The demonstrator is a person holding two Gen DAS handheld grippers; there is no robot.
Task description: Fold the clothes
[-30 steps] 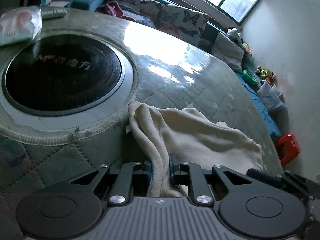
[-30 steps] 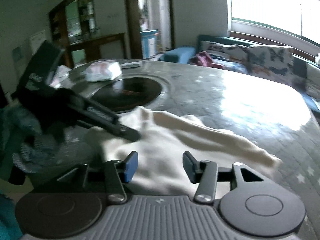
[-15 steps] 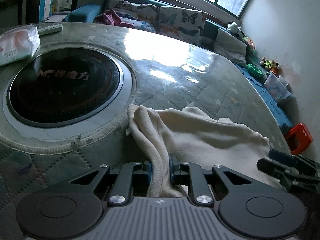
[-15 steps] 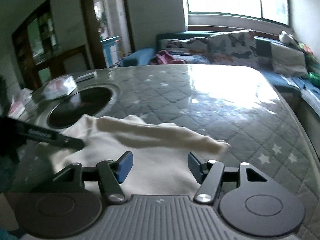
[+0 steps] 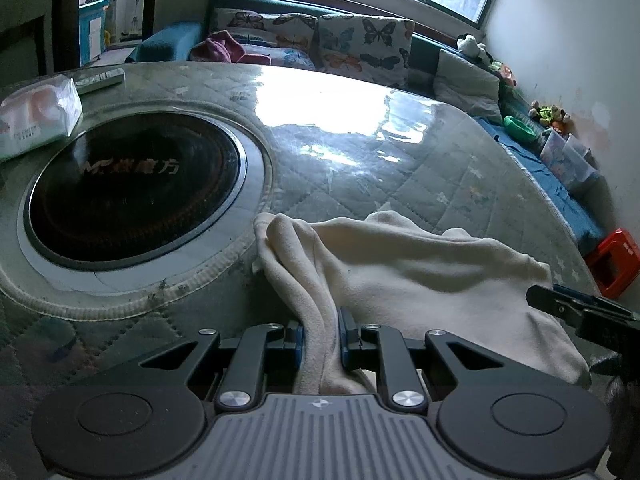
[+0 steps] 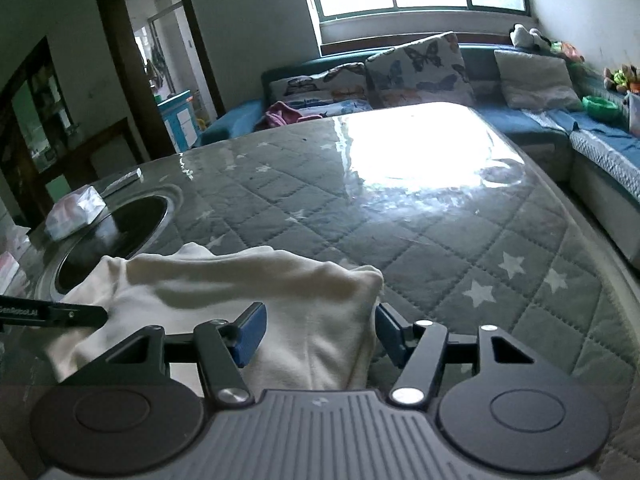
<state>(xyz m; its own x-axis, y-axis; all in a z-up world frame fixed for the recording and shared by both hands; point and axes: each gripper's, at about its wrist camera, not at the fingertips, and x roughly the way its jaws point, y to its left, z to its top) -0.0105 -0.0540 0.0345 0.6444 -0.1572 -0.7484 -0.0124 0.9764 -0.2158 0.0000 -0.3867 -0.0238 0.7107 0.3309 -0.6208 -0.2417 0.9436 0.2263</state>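
Observation:
A cream garment [image 5: 420,272] lies bunched on the quilted table near its front edge; it also shows in the right wrist view [image 6: 248,280]. My left gripper [image 5: 320,334] is shut on a fold of the garment at its left side. My right gripper [image 6: 318,330] is open, its blue pads on either side of the garment's right end, with cloth between them. The right gripper's fingers [image 5: 576,308] show at the right edge of the left wrist view, and the left gripper's finger [image 6: 52,314] shows at the left of the right wrist view.
A round black cooktop [image 5: 132,184] is set into the table [image 6: 400,216] left of the garment. A tissue pack [image 5: 36,116] and a remote [image 5: 100,80] lie behind it. A sofa with butterfly cushions [image 5: 360,48] stands beyond the table. A red stool [image 5: 612,260] stands at right.
My right gripper has swung round to the garment's right end and come in until cloth lies between its open pads. My left gripper has kept its hold and barely moved.

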